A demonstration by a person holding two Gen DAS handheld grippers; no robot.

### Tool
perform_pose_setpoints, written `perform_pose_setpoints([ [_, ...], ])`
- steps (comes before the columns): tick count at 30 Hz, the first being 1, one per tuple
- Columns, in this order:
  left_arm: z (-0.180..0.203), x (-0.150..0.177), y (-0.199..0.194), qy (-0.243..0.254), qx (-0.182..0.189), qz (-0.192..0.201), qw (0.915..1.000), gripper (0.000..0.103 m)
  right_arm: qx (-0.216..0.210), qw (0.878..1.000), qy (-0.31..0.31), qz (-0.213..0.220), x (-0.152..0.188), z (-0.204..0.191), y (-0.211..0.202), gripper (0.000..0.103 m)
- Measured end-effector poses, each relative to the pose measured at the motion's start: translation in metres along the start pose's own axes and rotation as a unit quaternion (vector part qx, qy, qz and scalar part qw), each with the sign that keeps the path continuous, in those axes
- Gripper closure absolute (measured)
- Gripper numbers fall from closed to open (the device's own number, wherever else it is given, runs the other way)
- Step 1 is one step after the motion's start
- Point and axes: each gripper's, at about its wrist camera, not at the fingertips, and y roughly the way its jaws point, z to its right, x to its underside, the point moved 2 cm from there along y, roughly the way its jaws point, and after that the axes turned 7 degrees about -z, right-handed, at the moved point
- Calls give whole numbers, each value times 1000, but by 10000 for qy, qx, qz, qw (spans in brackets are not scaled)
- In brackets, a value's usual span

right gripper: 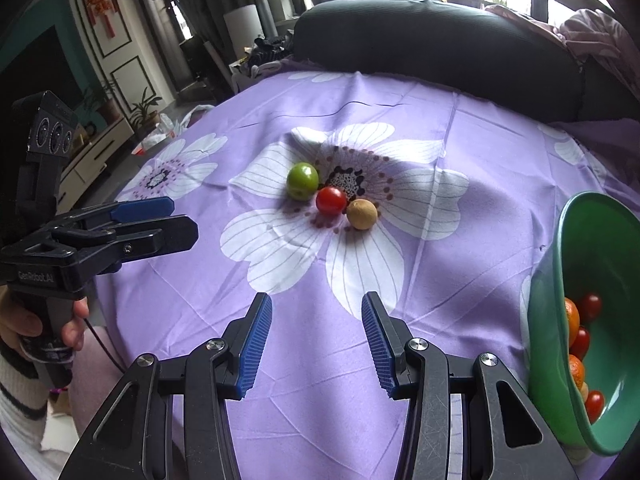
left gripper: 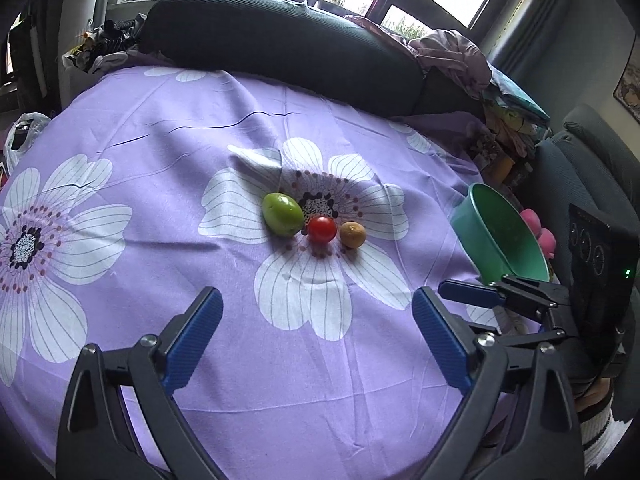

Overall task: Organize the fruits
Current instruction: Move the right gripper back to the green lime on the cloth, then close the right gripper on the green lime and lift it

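Three fruits lie in a row on the purple flowered cloth [left gripper: 160, 160]: a green fruit [left gripper: 282, 214], a red cherry tomato [left gripper: 322, 229] and a small tan fruit [left gripper: 352, 234]. They also show in the right wrist view: green fruit [right gripper: 303, 181], tomato [right gripper: 331, 201], tan fruit [right gripper: 361, 214]. A green bowl [right gripper: 592, 248] at the right, tilted, holds several tomatoes and oranges; it also shows in the left wrist view [left gripper: 508, 236]. My left gripper [left gripper: 318, 308] is open and empty, short of the fruits. My right gripper [right gripper: 317, 312] is open and empty, also short of them.
A dark sofa cushion [left gripper: 280, 40] runs along the far edge of the cloth. Piled clothes [left gripper: 452, 56] lie at the far right. The right gripper's body [left gripper: 560, 308] sits beside the bowl. The left gripper's body [right gripper: 100, 236] is at the cloth's left edge.
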Motion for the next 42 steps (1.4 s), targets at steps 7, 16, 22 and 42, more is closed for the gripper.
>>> perform_pose_setpoints([
  [7, -9, -28, 12, 15, 194, -57, 9998, 22, -278, 9995, -143, 39, -20, -6, 12, 56],
  [16, -24, -58, 39, -115, 417, -374, 9984, 35, -427, 9983, -393, 65, -65, -15, 47, 56],
  [22, -30, -69, 56, -297, 543, -587, 9964, 40, -474, 9980, -411, 68, -83, -14, 69, 56],
  [42, -46, -83, 88, -521, 359, -1101, 9919, 69, -376, 9965, -601, -436, -104, -10, 116, 58],
])
